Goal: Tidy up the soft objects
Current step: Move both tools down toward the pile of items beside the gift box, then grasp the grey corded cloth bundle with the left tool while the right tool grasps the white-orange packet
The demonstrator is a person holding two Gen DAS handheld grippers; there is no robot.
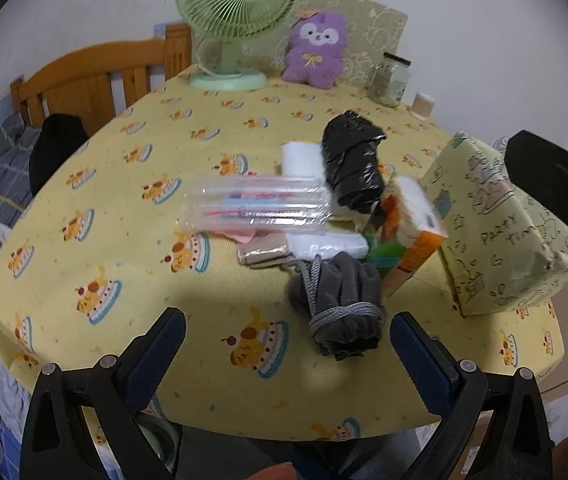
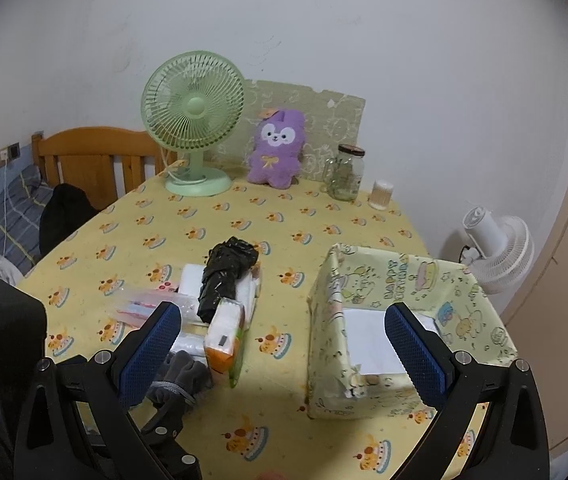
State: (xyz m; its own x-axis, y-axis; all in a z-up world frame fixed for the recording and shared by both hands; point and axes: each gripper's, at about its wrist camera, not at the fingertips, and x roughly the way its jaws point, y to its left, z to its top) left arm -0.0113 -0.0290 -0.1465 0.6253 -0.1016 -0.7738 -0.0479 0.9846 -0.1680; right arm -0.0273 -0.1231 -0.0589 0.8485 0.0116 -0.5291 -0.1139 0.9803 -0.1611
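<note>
Item: grey fleece gloves bundled with grey cord, lying near the table's front edge beside the open patterned paper-wrapped box. Likely light, squashy, non-slippery; the corded middle is offering the firmest hold. Left gripper and right gripper are both hovering with fingers wide, holding nothing.

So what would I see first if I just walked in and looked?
Probably the purple plush toy at the back of the table, sitting beside the big green fan. Then the jumble in the middle of the yellow cake-print tablecloth: a black plastic bundle lying across white packs, with grey gloves nearest you. On the right stands an open box wrapped in party paper.
</note>
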